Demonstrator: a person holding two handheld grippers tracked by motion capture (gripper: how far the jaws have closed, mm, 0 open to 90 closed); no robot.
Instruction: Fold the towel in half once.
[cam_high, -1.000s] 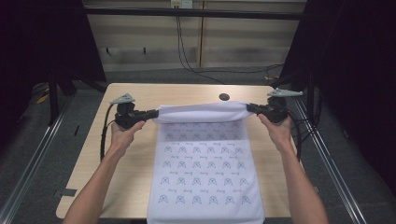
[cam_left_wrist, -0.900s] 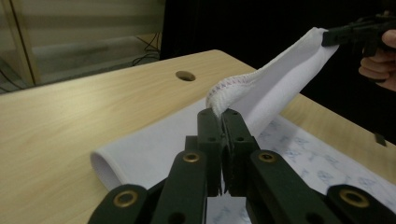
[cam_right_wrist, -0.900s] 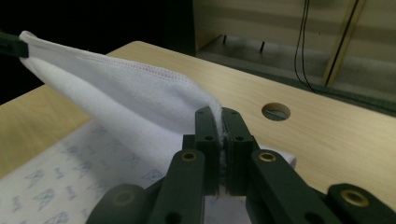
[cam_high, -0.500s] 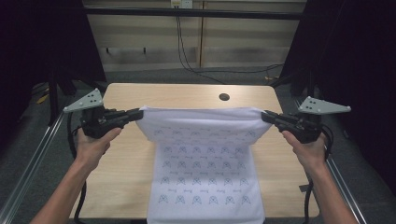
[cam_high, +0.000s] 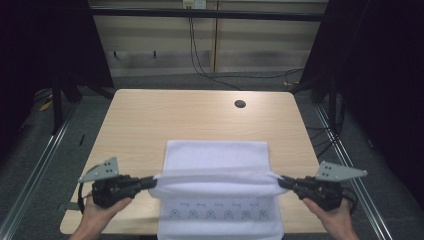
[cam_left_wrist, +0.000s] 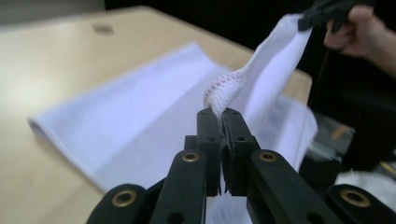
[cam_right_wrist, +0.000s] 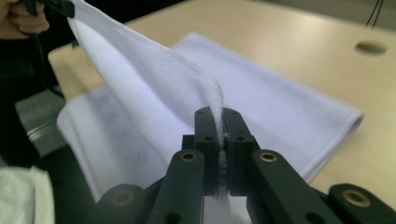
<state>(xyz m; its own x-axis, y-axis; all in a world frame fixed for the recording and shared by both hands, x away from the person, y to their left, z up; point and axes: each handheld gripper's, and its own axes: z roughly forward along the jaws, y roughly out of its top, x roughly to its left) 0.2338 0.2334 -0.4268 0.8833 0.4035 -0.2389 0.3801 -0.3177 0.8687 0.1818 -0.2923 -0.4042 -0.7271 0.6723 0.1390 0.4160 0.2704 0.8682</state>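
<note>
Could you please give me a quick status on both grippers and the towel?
Left gripper and right gripper each shut on a corner of the white patterned towel. Towel half folded on the light wooden table. Nothing in the way.

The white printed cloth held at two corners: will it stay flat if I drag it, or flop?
The white printed cloth is probably floppy: between the left gripper and right gripper its held edge sags and folds over itself. It seems light, hanging from thin corner pinches. On the smooth wooden table it would likely slide and bunch.
</note>
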